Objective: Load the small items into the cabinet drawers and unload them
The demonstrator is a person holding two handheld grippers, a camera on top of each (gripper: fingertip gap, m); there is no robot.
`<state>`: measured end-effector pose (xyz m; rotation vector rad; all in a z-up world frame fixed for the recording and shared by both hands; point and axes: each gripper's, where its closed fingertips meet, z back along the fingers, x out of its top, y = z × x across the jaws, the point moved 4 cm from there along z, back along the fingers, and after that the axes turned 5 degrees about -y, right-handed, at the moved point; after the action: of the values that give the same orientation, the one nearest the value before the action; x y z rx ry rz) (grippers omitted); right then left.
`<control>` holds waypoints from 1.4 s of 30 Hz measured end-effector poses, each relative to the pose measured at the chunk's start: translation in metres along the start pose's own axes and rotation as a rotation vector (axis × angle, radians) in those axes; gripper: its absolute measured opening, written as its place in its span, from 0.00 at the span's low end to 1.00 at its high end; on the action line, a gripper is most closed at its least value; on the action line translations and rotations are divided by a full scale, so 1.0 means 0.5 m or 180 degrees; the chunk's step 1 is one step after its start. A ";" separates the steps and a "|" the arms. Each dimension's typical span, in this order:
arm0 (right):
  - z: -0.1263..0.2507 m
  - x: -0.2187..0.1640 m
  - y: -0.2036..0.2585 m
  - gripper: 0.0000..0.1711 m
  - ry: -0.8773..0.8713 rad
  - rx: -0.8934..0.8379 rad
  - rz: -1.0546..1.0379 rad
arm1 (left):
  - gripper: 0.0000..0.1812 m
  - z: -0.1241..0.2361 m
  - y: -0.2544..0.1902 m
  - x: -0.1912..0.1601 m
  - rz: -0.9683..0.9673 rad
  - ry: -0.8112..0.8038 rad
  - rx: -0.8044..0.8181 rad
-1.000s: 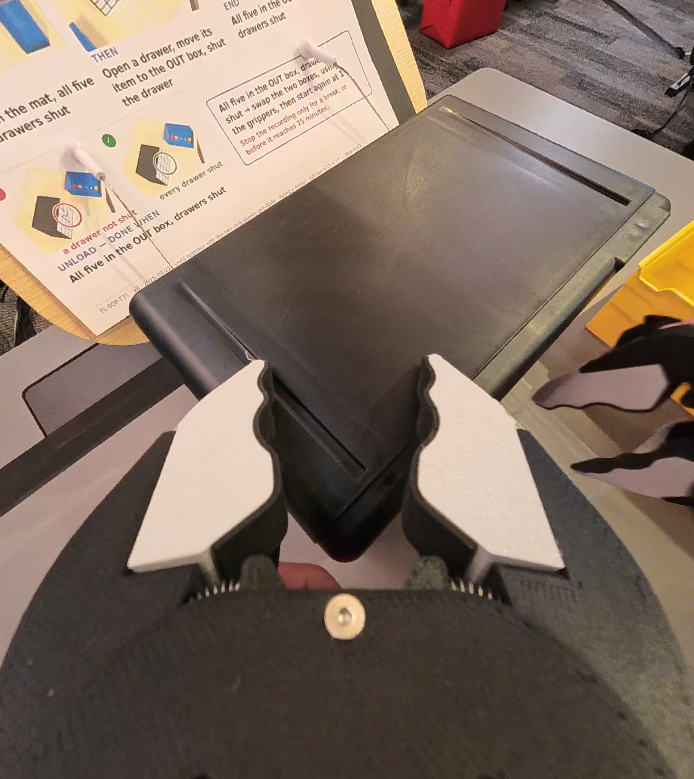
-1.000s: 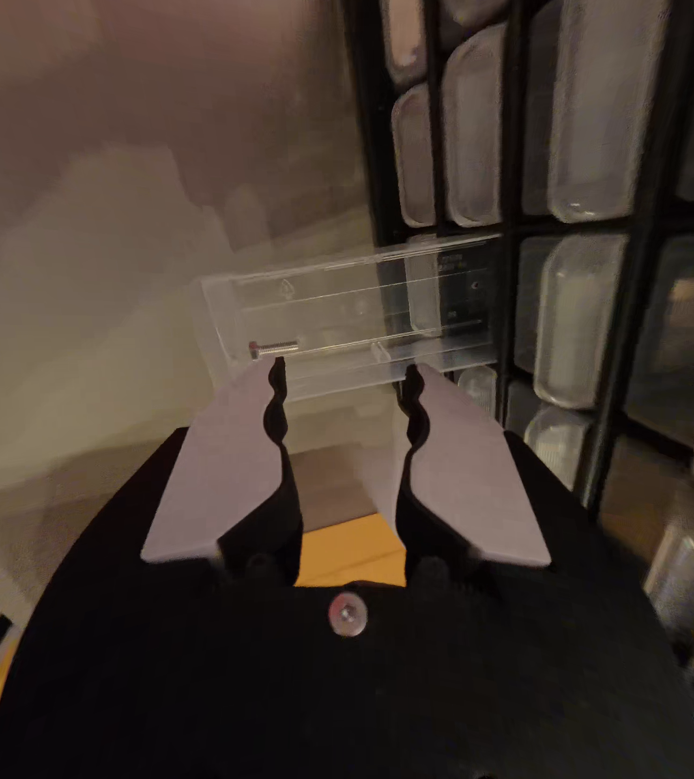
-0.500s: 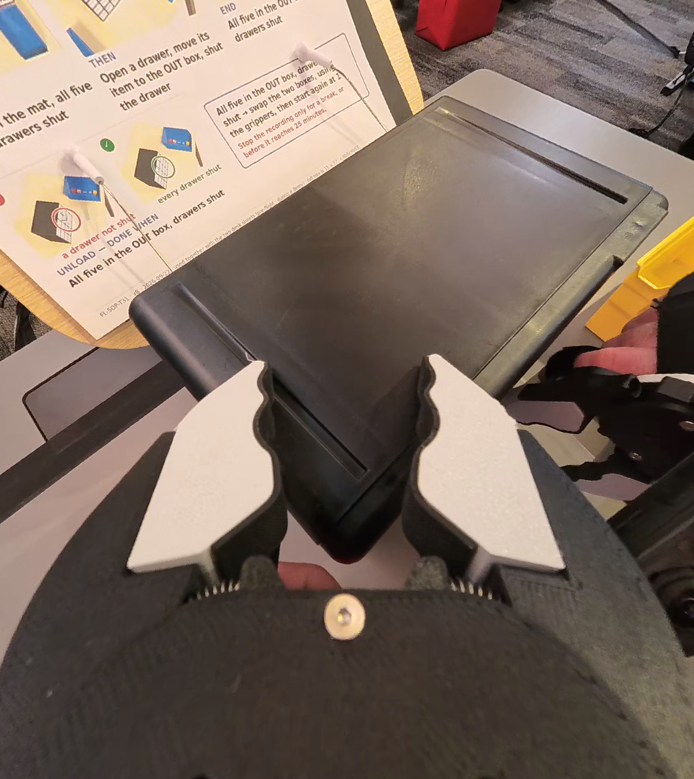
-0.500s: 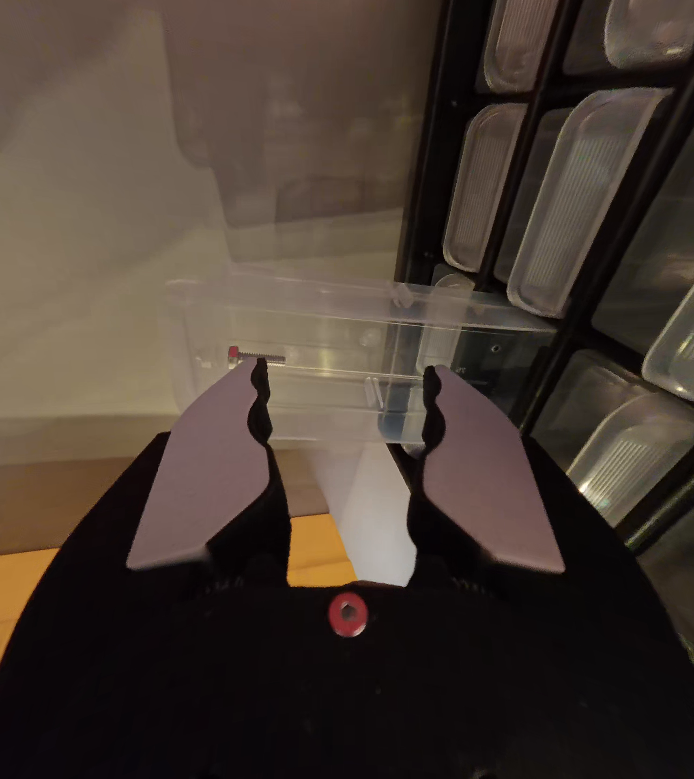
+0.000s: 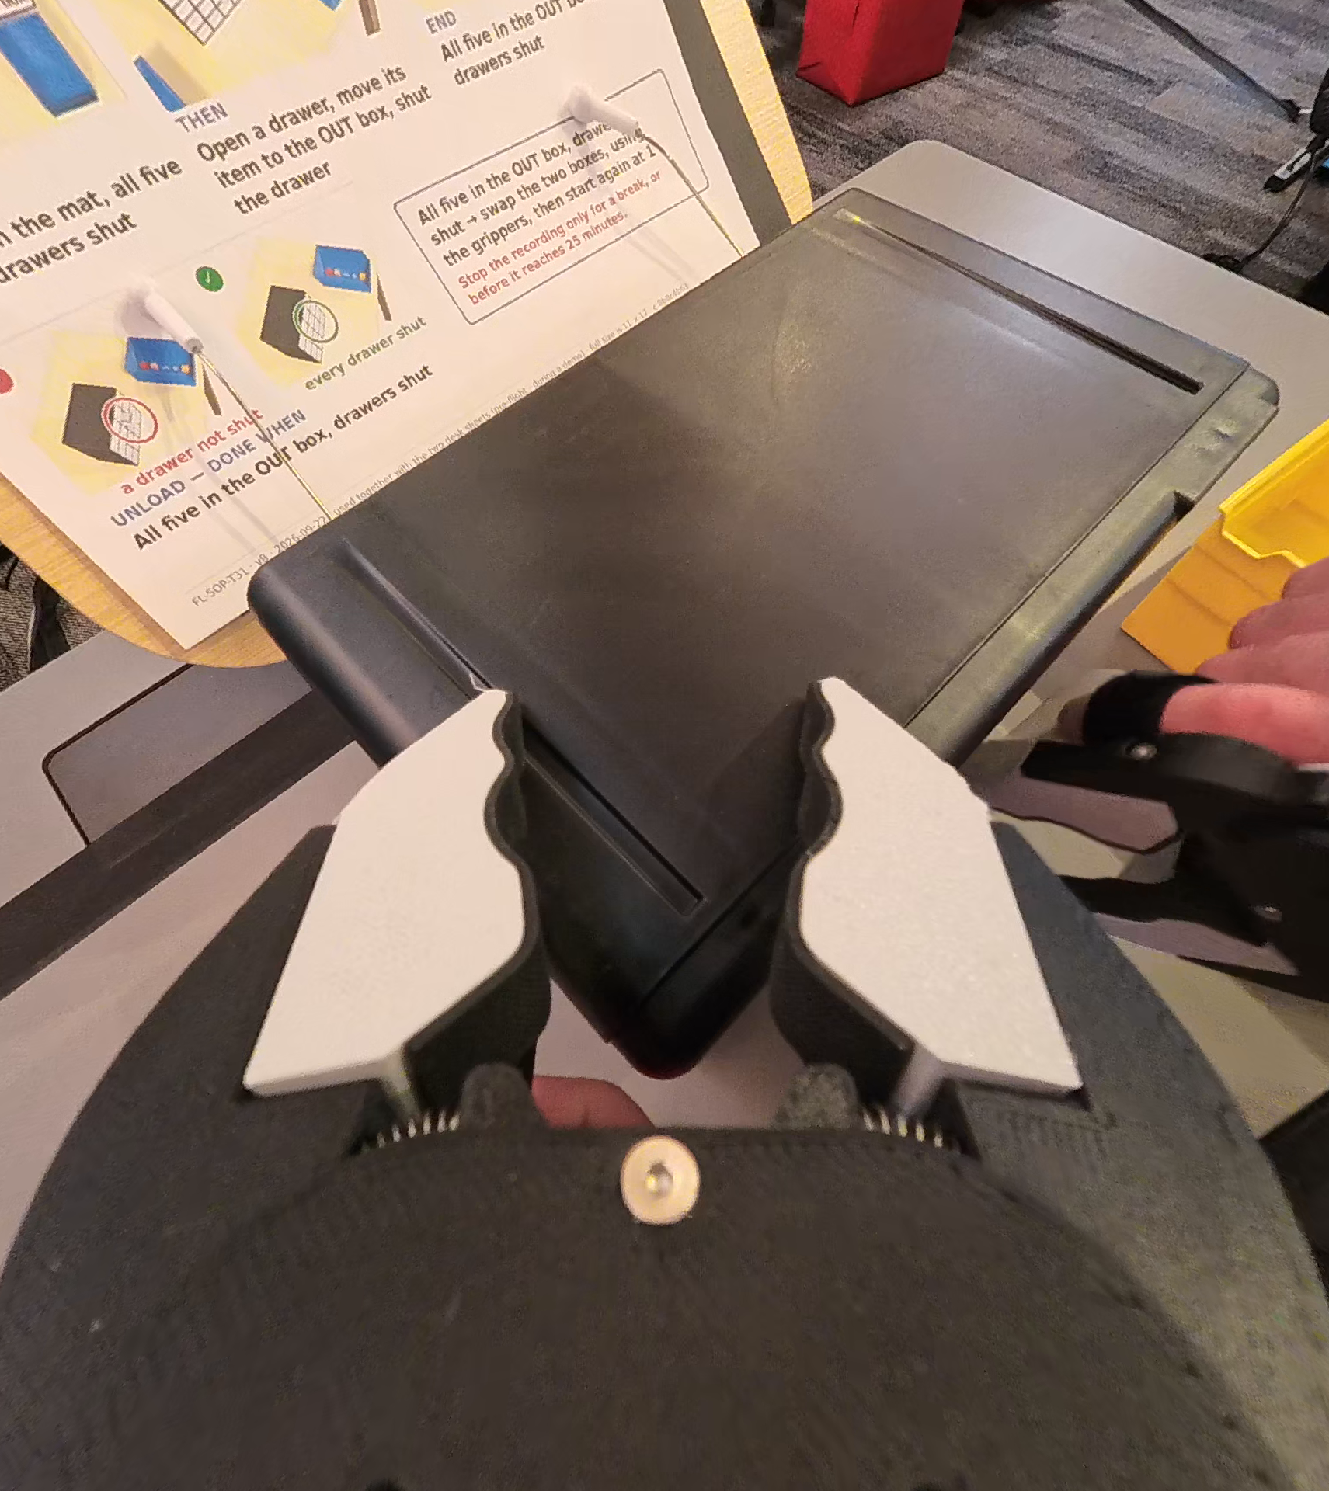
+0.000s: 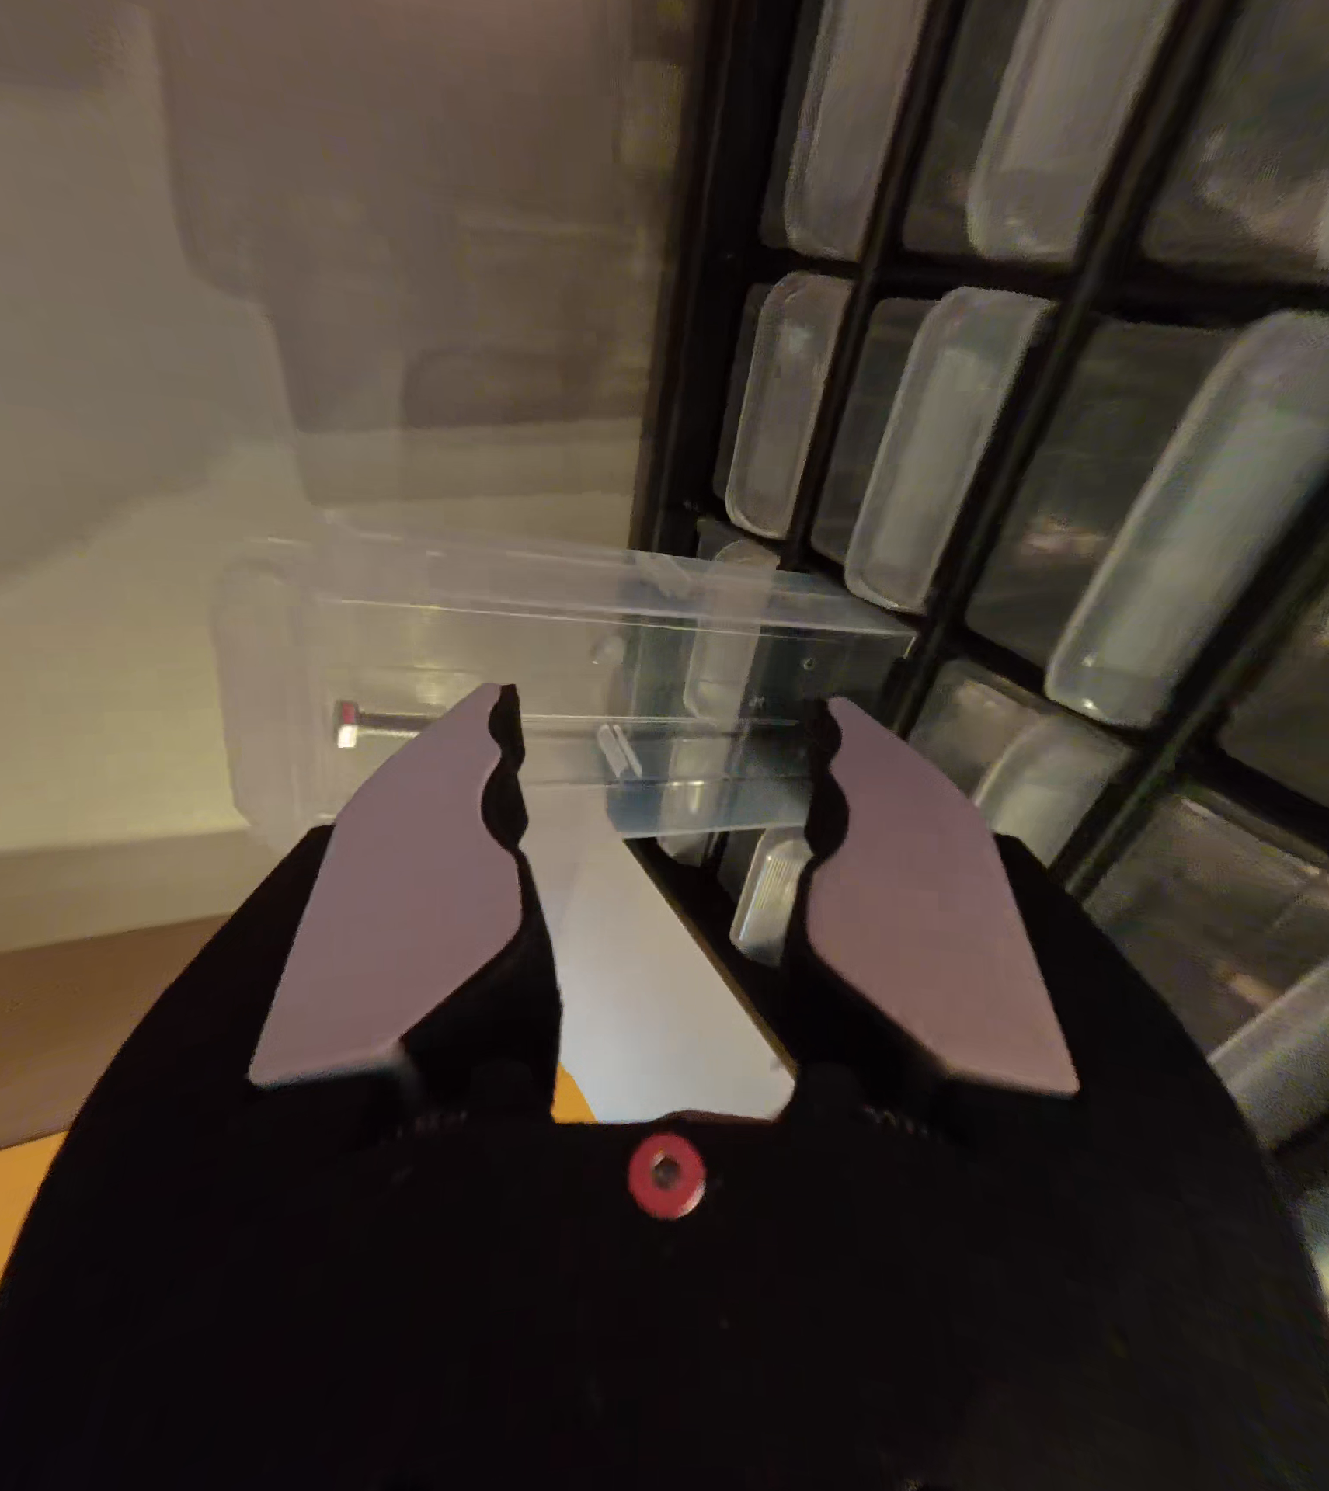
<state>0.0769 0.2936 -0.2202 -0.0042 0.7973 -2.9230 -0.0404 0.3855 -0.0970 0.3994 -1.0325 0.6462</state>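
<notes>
Drawer (image 6: 564, 694), clear, juts left from the black cabinet (image 6: 871, 452), a bolt (image 6: 378, 715) at its far-left end. Right gripper (image 6: 665, 726) gapes wide and empty just before it; left gripper (image 5: 657, 730) straddles the cabinet's near corner, spread wide. Printed instruction sheet (image 5: 281, 202) stands far left.

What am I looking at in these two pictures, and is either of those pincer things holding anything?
No robot here: a person holds a two-fingered tool in each hand, each with a camera looking along its fingers. The left gripper hovers open over the black cabinet, seen from above, with an instruction sheet behind and a yellow bin at right. The right gripper faces the cabinet's front, where one clear drawer is pulled out with a small bolt inside. Both are open and hold nothing.
</notes>
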 end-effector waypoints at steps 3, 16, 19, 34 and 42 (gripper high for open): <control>0.015 0.002 0.002 0.43 -0.0194 0.0310 -0.0127 | 0.37 0.000 0.000 0.000 -0.0005 0.0016 -0.0004; -0.011 -0.001 0.007 0.46 0.0101 0.0463 0.0274 | 0.37 0.000 0.000 0.000 -0.0002 0.0004 0.0002; -0.020 -0.009 -0.013 0.38 0.0159 0.0155 0.0203 | 0.37 0.000 0.000 0.000 -0.0001 -0.0013 0.0003; -0.028 -0.014 0.024 0.57 0.0388 0.0699 0.0788 | 0.38 0.000 0.000 0.000 -0.0009 -0.0007 -0.0005; -0.028 -0.007 -0.001 0.47 0.0175 0.0302 0.0452 | 0.37 0.000 0.000 0.000 -0.0007 -0.0025 -0.0006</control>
<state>0.0801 0.3017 -0.2318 0.1355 0.6370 -2.8336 -0.0405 0.3858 -0.0971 0.4016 -1.0401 0.6421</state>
